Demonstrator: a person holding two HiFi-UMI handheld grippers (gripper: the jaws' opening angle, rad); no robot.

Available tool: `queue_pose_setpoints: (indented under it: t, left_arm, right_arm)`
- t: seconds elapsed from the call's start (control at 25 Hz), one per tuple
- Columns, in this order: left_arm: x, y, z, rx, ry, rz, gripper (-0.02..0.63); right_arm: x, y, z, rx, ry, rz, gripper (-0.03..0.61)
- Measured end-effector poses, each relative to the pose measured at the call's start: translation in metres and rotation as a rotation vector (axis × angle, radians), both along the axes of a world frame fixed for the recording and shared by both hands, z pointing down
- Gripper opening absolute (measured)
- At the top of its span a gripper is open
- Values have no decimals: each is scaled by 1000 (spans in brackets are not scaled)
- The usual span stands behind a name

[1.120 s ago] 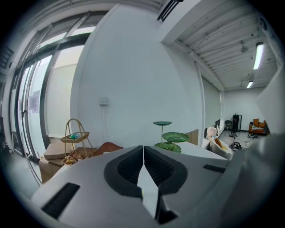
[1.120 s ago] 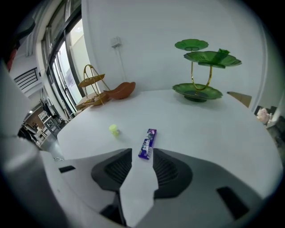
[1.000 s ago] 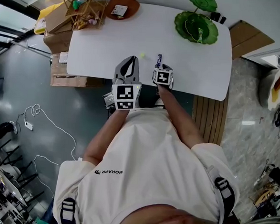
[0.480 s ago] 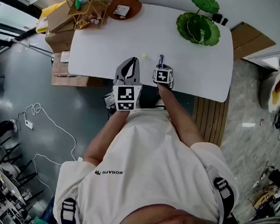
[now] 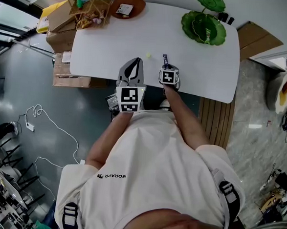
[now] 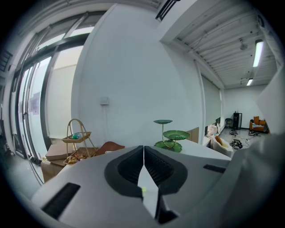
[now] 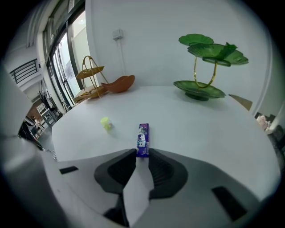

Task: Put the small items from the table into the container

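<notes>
Closing round the purple bar point(image 7: 143, 139), the right gripper point(image 7: 142, 153) had the bar's near end between narrowing jaws, by the table point(image 5: 196, 66) near edge. The left gripper point(image 6: 144, 149) had its jaws pressed together, empty.

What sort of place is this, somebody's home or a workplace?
Probably a workshop or lab rather than a home: cardboard boxes stacked beside the white table, loose cables on the grey floor, and strip lights under a bare industrial ceiling.

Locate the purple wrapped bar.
The bar lies on the white table, near end between closing jaws of the right gripper, a yellowish lump left in its view.
</notes>
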State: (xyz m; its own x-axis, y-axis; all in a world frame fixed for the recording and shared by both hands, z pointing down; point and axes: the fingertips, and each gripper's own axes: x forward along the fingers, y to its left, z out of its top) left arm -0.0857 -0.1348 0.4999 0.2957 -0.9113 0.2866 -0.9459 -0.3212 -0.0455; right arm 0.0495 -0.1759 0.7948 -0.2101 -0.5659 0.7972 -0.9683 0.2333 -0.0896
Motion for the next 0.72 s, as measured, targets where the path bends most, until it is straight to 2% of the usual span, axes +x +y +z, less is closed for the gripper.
queue_pose_setpoints:
  t: [0.72]
  left_arm:
    - [14,-5,-4,11,21,32,5]
  right_arm:
    - [0,-7,-53,110,-120,48,97]
